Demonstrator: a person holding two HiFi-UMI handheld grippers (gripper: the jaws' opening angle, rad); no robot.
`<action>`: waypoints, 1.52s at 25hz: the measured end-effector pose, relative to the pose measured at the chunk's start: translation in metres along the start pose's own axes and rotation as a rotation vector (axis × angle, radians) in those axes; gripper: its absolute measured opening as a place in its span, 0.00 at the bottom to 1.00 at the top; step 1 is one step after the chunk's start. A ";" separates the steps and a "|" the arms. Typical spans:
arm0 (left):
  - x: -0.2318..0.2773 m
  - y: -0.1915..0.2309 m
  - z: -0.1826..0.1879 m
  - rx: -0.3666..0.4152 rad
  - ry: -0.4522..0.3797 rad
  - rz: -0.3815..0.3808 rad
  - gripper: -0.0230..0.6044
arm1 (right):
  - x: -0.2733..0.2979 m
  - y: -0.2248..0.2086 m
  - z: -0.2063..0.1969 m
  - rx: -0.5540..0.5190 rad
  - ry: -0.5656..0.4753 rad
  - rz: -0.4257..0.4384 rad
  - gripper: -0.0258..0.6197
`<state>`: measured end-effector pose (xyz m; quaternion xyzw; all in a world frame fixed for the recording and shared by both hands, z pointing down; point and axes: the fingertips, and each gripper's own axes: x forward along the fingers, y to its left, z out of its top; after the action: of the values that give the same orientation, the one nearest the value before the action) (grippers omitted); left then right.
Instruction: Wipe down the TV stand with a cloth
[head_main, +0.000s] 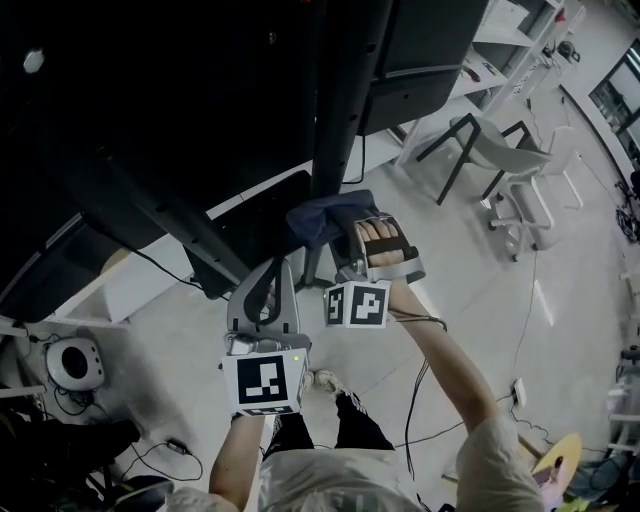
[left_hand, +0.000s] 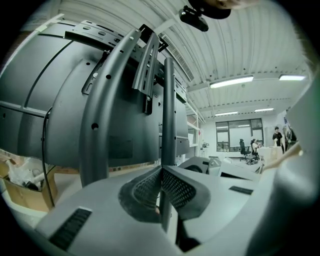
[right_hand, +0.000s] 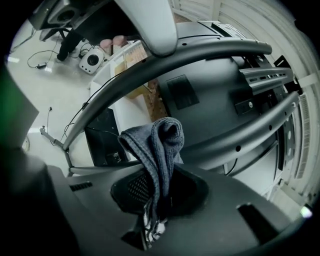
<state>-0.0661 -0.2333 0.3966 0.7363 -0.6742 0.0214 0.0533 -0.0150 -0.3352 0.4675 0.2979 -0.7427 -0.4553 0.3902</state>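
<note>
Nearest to the person's body is the left gripper, which points away from the forearm with its black-and-white marker cube on the near side. In the left gripper view its two grey jaws are pressed together at the meshed pads, and nothing shows between them. The tips are just beside a slanted tube of the black metal TV stand. Whether they touch it, I cannot tell.

A little further, on the right, the right gripper is clamped on a dark blue-grey knitted cloth. In the right gripper view the cloth stands up folded out of the closed jaws, in front of a curved tube of the stand. In the head view the cloth lies at the lower end of the stand's upright post and covers part of it. No view shows clearly if it presses on the post.

Behind the post is the black back of a big screen, fixed to the stand by a metal bracket.

Beyond the stand is the pale floor. A white round device sits near its left edge among black cables. A grey chair with dark legs stands far on the right, near white shelves.
</note>
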 end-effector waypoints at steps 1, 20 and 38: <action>-0.001 0.002 -0.004 -0.003 0.007 0.004 0.06 | 0.002 0.008 -0.002 -0.001 0.004 0.010 0.13; -0.016 0.029 -0.113 -0.068 0.160 0.030 0.06 | 0.057 0.172 -0.038 0.016 0.066 0.243 0.13; -0.030 0.029 -0.180 -0.125 0.240 0.062 0.06 | 0.096 0.294 -0.073 0.020 0.138 0.438 0.13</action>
<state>-0.0898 -0.1871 0.5740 0.7027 -0.6853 0.0692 0.1786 -0.0286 -0.3243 0.7849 0.1638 -0.7657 -0.3309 0.5266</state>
